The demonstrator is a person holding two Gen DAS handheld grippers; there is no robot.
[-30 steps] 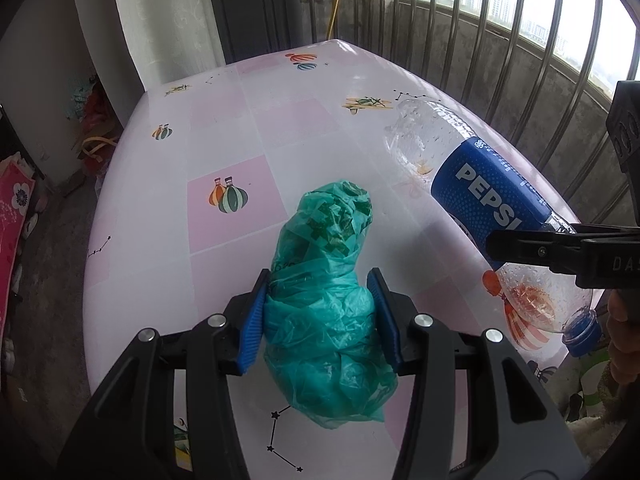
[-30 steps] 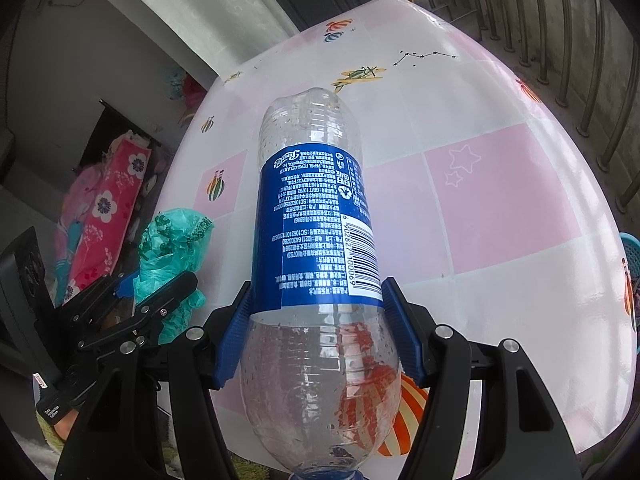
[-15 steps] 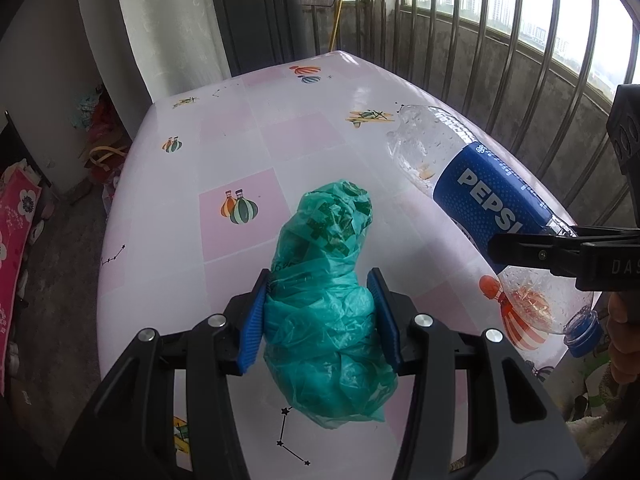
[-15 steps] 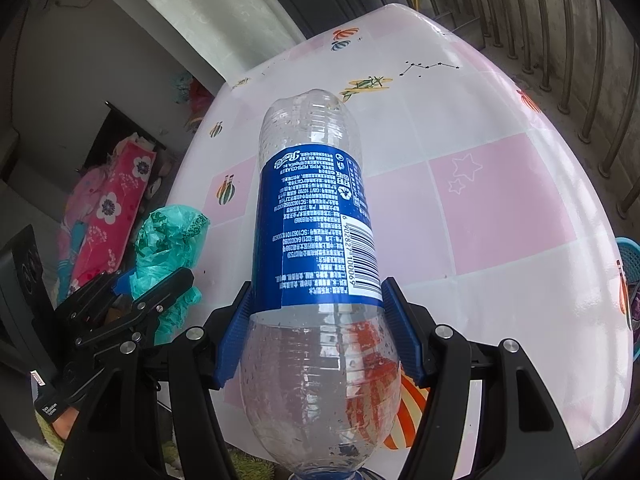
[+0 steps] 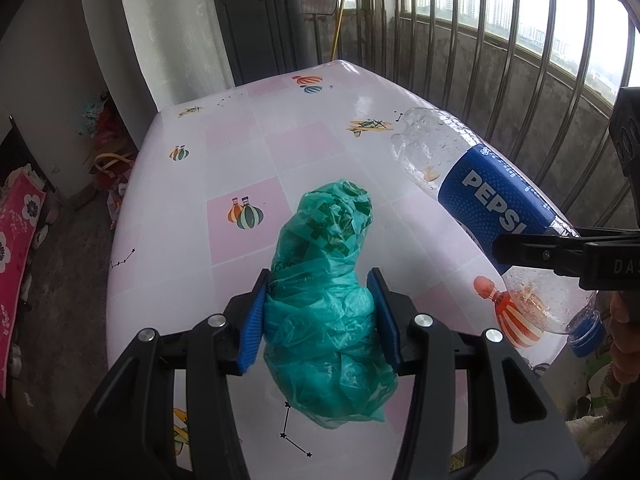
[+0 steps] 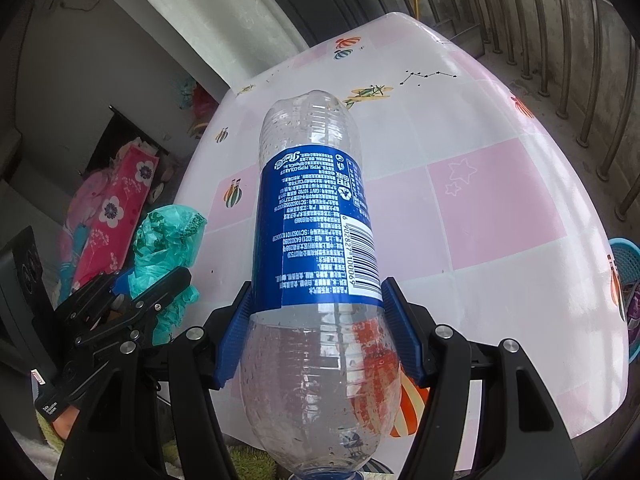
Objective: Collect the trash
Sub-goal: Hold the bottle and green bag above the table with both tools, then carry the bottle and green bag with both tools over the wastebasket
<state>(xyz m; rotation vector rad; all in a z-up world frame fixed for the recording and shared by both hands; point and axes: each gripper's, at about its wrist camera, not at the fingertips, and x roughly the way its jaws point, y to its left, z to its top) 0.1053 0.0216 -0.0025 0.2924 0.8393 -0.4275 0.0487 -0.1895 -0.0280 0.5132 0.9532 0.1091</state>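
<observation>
Two pieces gripped: my left gripper (image 5: 320, 316) clamps the green bag (image 5: 324, 304), my right gripper (image 6: 318, 332) the Pepsi bottle (image 6: 316, 240), both above the surface (image 5: 192, 208); binning remains.

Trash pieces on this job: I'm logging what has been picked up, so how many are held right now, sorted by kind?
Crumpled green plastic bag, in the left gripper: 1
Clear plastic Pepsi bottle with blue label, in the right gripper: 1
Total: 2
</observation>
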